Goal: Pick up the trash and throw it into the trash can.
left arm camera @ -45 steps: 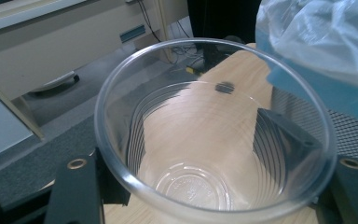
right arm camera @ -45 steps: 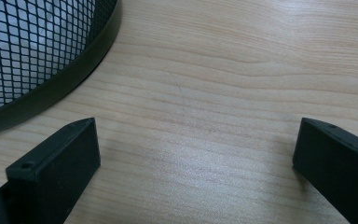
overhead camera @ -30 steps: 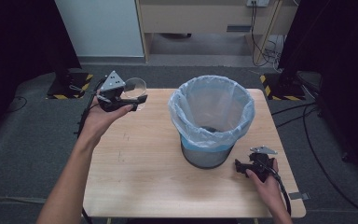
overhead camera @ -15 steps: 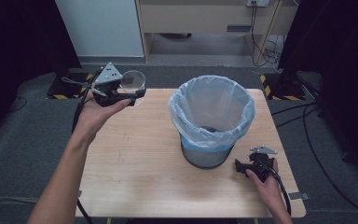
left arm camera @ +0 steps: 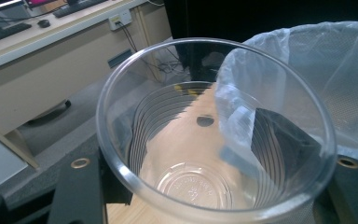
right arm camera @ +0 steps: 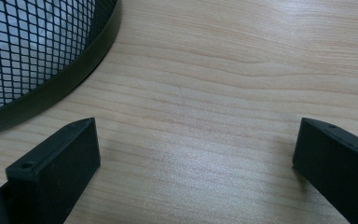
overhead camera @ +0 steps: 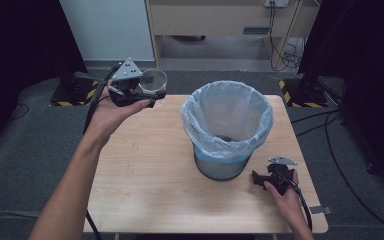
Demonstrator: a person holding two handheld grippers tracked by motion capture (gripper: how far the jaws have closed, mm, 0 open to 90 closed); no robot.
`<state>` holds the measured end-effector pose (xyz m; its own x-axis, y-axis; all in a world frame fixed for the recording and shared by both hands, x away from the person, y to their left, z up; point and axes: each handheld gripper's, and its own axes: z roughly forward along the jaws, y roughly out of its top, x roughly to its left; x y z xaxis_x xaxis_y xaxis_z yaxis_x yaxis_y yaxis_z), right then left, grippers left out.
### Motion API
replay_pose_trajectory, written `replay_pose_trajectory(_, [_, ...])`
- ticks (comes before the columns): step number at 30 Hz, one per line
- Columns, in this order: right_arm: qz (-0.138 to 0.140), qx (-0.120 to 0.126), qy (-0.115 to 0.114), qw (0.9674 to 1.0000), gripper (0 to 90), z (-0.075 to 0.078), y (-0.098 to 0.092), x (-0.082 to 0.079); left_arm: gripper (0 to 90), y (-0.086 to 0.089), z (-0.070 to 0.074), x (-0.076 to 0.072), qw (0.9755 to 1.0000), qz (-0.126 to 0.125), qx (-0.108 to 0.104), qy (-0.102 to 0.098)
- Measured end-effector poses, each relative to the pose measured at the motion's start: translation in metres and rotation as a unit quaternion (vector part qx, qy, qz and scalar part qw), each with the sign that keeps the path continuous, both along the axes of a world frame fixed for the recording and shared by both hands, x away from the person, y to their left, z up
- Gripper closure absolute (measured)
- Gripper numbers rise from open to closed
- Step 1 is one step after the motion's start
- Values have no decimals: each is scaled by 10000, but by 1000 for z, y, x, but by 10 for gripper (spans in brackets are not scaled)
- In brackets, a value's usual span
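A clear plastic cup is held upright in the air above the table's far left corner, my left gripper shut on it. In the left gripper view the cup sits between both black jaws, empty, with the bin liner behind it. A mesh waste bin with a pale blue-white liner stands at mid-table. My right gripper rests on the table by the bin's near right side. Its jaws stand wide apart over bare wood in the right gripper view, with the bin's base at the left.
The wooden table has bare wood in front of the bin and to its left. Grey carpet surrounds it, with cables on the floor at the right. A cabinet and a white panel stand beyond the far edge.
My left hand has lifted the cup higher and carried it slightly to the right, toward the bin. The right hand and its gripper have stayed where they were.
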<state>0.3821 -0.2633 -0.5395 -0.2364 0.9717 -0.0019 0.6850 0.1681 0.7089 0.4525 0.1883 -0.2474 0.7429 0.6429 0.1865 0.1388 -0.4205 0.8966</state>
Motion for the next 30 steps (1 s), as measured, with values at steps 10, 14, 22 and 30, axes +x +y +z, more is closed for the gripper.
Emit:
replay_pose_trajectory(10, [3, 1, 0, 10000, 6, 0, 0, 0, 349, -14, 3, 4, 9999, -157, 20, 42])
replay_pose_trajectory(14, [4, -1, 7, 10000, 6, 0, 0, 0, 349, -17, 6, 4, 9998, -195, -8, 50])
replay_pose_trajectory(22, [3, 1, 7, 10000, 6, 0, 0, 0, 346, -26, 11, 1, 9989, -426, -135, 130])
replay_pose_trajectory(30, [1, -1, 6, 10000, 6, 0, 0, 0, 344, -44, 19, -9, 9960, -748, -460, 165])
